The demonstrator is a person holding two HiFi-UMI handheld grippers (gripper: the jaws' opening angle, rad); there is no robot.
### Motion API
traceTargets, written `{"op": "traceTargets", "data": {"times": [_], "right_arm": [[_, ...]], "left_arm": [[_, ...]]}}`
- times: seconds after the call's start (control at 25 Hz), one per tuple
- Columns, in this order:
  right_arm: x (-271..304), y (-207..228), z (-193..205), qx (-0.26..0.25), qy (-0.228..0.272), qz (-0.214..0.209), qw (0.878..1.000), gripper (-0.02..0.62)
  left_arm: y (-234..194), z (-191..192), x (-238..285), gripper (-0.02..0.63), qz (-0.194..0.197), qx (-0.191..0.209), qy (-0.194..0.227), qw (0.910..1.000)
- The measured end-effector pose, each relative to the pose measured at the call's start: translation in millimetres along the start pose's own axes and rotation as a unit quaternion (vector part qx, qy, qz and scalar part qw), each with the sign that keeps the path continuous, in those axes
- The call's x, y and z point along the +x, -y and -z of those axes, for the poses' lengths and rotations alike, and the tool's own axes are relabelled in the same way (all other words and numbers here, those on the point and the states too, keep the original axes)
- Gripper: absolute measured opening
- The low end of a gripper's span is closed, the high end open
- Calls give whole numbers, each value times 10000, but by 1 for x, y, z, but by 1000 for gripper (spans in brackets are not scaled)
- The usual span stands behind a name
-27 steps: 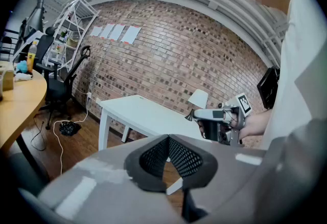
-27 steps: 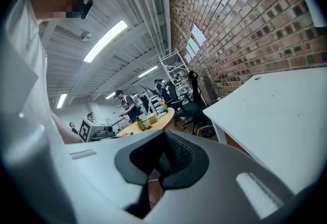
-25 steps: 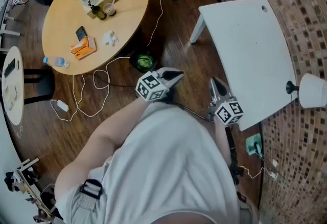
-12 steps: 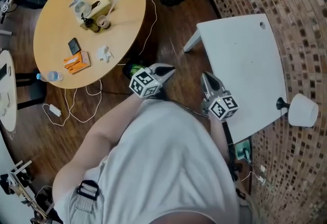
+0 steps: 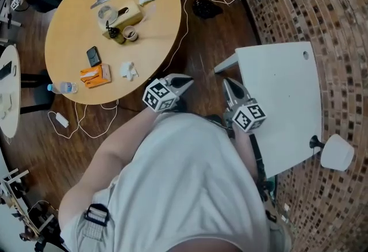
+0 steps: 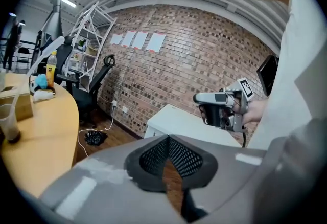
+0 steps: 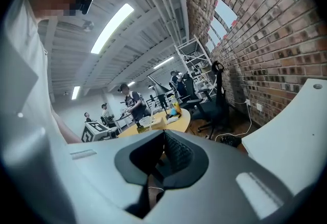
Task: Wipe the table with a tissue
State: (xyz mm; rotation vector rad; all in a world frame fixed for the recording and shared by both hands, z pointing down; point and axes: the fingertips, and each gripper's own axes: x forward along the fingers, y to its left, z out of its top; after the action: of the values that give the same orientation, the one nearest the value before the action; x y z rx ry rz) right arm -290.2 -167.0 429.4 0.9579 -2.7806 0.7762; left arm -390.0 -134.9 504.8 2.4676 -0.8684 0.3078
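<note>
While your left hand-held gripper [image 5: 185, 80] and right hand-held gripper [image 5: 227, 83] are both pressed together and empty, the crumpled white tissue [image 5: 129, 70] lies on the round wooden counter [image 5: 69, 32] to their left, nearer your left hand.

Left hand-held gripper [image 5: 185, 80]: held ahead of torso [image 5: 190, 187], pointing forward, a little below level; jaws together, nothing between them; marker cube [image 5: 158, 97] turned up toward head camera. Right hand-held gripper [image 5: 229, 86]: beside left one, near but apart, tips angled slightly toward it; jaws together, empty. Left forearm [image 5: 112, 156]: bare, bent at elbow, reaching out from body's left side. Right forearm [image 5: 246, 150]: mostly hidden by torso. Right hand [image 6: 251, 110]: closed round gripper handle, visible in left gripper view.
</note>
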Motion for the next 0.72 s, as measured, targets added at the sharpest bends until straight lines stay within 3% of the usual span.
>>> {"op": "traceTargets", "data": {"times": [0.4,0.72], "right_arm": [[89,-11,1,-86,-508,-1008,9936,8],[148,-31,-21,-575,-994,-1951,9740,8]], "left_arm": [[-61,10,-57,6,-1161,-406,165,9923],[-107,43,-117,6,-2424,-981,223,9649]]}}
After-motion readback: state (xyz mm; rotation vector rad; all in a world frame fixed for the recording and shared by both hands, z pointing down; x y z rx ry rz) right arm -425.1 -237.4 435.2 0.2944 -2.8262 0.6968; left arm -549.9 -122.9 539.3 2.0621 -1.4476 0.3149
